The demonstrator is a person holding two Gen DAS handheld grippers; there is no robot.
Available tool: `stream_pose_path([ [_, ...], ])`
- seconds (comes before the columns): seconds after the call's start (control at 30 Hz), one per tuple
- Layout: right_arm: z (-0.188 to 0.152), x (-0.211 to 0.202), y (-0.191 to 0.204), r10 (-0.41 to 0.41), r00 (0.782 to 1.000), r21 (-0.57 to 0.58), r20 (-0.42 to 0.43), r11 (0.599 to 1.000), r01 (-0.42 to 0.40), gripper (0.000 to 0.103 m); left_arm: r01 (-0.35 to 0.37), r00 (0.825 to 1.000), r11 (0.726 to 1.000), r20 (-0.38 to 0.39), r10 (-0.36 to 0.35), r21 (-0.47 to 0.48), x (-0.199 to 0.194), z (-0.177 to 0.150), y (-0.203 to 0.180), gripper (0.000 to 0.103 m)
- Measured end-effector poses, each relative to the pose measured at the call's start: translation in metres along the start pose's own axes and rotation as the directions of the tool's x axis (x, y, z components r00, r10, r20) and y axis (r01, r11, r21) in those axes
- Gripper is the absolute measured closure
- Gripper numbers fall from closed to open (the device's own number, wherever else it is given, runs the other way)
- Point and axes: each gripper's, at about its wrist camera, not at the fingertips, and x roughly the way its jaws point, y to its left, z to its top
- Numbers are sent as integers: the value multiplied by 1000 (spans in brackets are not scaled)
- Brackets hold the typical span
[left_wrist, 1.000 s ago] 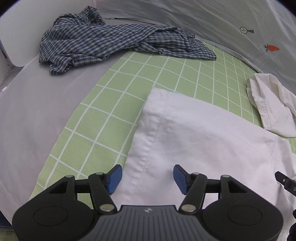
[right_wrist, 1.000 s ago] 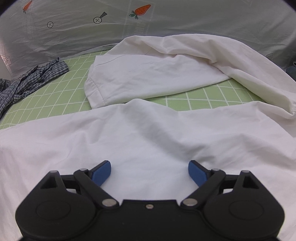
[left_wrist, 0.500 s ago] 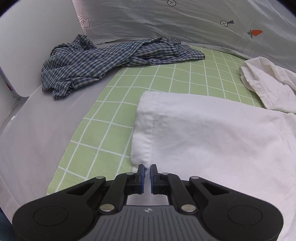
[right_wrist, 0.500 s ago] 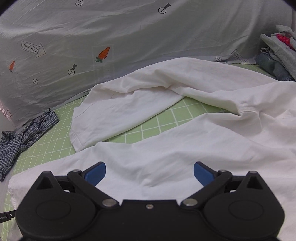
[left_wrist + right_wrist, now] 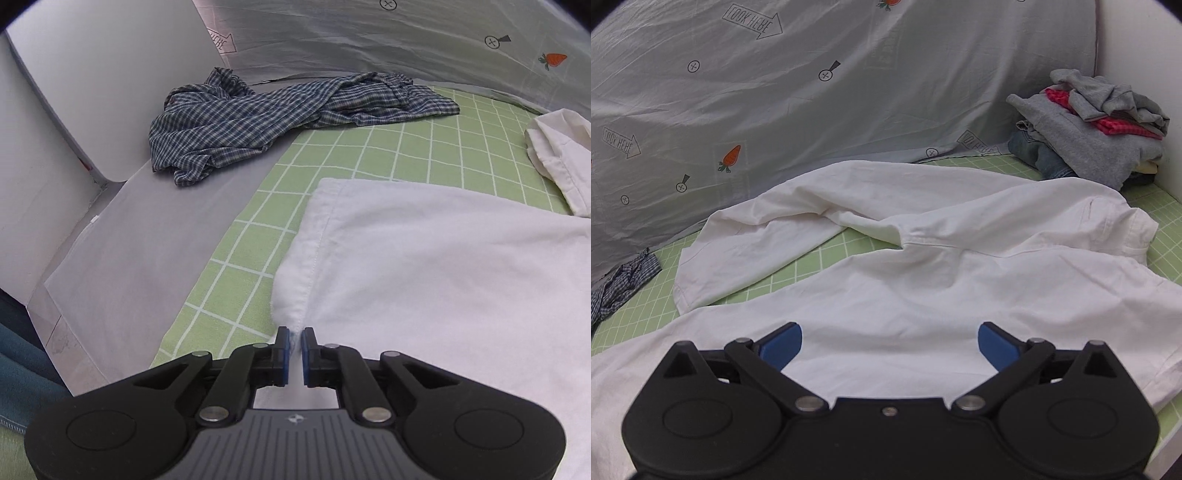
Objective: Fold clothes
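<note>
Closed since before, left tongs (image 5: 294, 345) pinch white shirt (image 5: 443, 273) hem (apparently).

The white shirt (image 5: 443, 266) runs off the left wrist view's right edge; the plaid shirt (image 5: 620, 284) is cut by the right wrist view's left edge.

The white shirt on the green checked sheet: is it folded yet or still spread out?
Spread out, not folded: the white shirt lies rumpled across the sheet, one sleeve flung sideways.

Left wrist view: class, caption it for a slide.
Left claw pinches white shirt hem on green mat.
</note>
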Motion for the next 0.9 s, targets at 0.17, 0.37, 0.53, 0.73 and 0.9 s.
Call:
stream_pose_path([
  [0.17,14,-1,-85,-90,995,21,45,996,89,0,109,991,994,84,-108,-7,-57,-18,-51,43],
  [0.37,36,11,-211,-275,961,237,40,937,258,1,250,965,968,82,-249,-6,-101,-55,-159,21],
  [0.53,29,27,-296,-309,945,404,-112,854,327,10,305,951,952,37,-305,11,-120,-82,-233,18],
  [0.73,-5,37,-353,-24,972,658,-236,731,178,18,335,942,941,-14,-335,40,-133,-96,-295,18],
  [0.9,-4,41,-357,100,983,664,-156,747,29,76,330,944,933,-42,-328,144,-143,-101,-337,18],
])
